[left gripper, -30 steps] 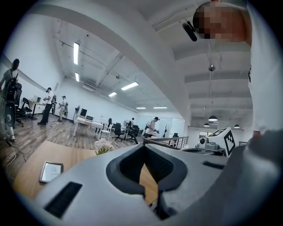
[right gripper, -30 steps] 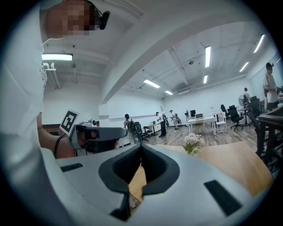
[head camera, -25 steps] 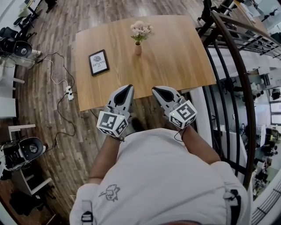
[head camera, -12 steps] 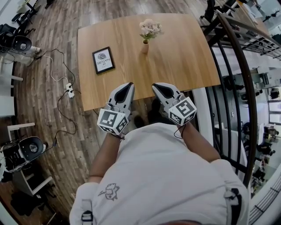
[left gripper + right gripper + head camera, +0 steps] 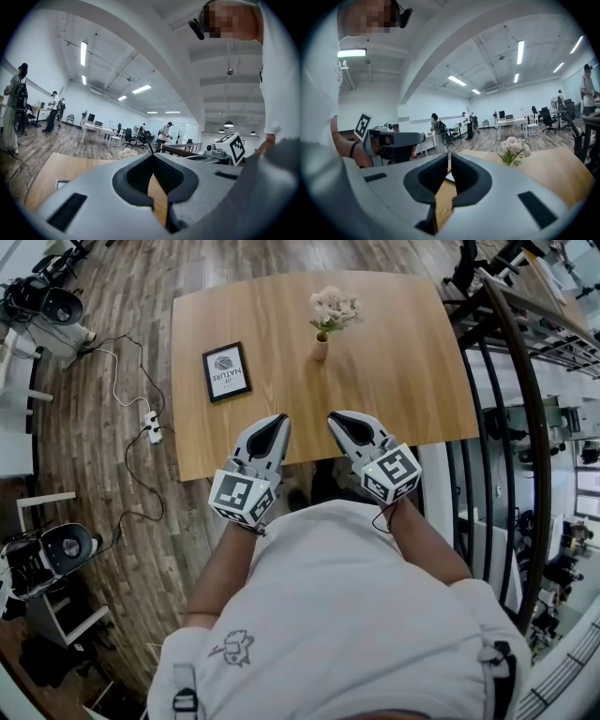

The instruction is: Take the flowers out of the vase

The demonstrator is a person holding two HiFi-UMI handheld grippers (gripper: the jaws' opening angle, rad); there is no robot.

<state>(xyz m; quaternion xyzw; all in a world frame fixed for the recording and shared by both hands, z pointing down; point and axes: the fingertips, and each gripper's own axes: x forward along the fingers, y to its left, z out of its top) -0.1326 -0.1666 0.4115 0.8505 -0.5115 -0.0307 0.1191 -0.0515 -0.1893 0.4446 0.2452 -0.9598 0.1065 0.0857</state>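
Note:
A bunch of pale pink flowers (image 5: 334,307) stands upright in a small tan vase (image 5: 321,348) on the far half of the wooden table (image 5: 403,381). Both grippers are held side by side over the table's near edge, well short of the vase. My left gripper (image 5: 279,418) is shut and empty, its tips meeting (image 5: 152,155); the flowers (image 5: 126,151) show small beyond them. My right gripper (image 5: 335,416) is opening, with a thin slit between its tips (image 5: 448,157) and nothing in it. The flowers (image 5: 513,147) lie ahead to its right.
A framed picture (image 5: 227,371) lies on the table left of the vase. A black railing (image 5: 511,427) curves along the table's right side. A power strip with cables (image 5: 150,423) lies on the wood floor at left, near office chairs (image 5: 47,554). People stand far off in the room.
Both grippers have moved forward towards the table's near edge. In the head view the table, vase and picture have drifted to the right.

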